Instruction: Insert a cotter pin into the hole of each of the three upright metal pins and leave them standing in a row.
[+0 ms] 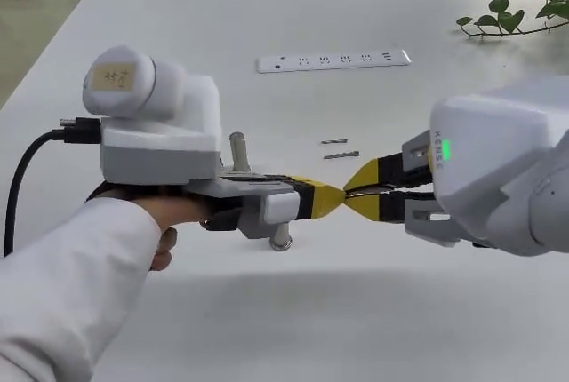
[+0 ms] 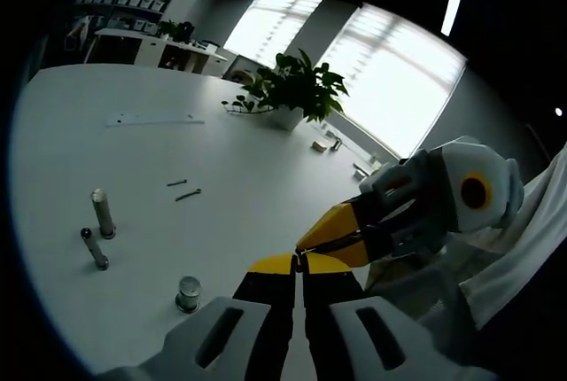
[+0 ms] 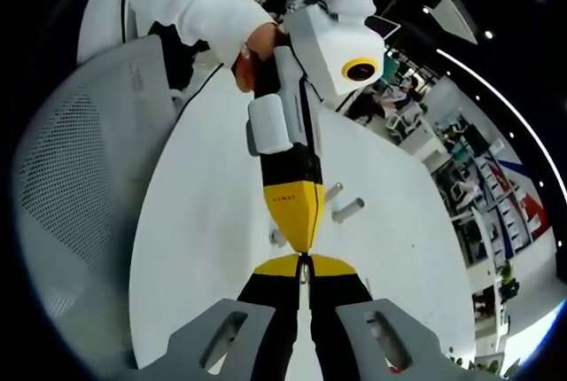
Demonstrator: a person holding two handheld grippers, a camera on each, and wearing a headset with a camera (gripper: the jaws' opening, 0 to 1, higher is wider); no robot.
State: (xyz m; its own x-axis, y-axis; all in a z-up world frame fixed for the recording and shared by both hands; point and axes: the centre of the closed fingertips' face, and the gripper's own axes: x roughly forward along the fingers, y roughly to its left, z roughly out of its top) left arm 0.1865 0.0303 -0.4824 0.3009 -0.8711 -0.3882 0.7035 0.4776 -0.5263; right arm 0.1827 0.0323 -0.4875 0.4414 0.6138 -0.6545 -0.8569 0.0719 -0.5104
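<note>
My left gripper (image 1: 334,196) and right gripper (image 1: 349,192) meet nose-to-nose, jaws pinched shut, and one slip could topple the metal pin (image 1: 281,240) below.

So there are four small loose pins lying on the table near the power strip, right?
No, not four: the head view shows two small loose pins lying on the table near the power strip.

Right claw (image 3: 304,265) tip to tip with left claw (image 3: 302,243) above white table (image 3: 195,248), metal pins (image 3: 347,211) beyond.
</note>
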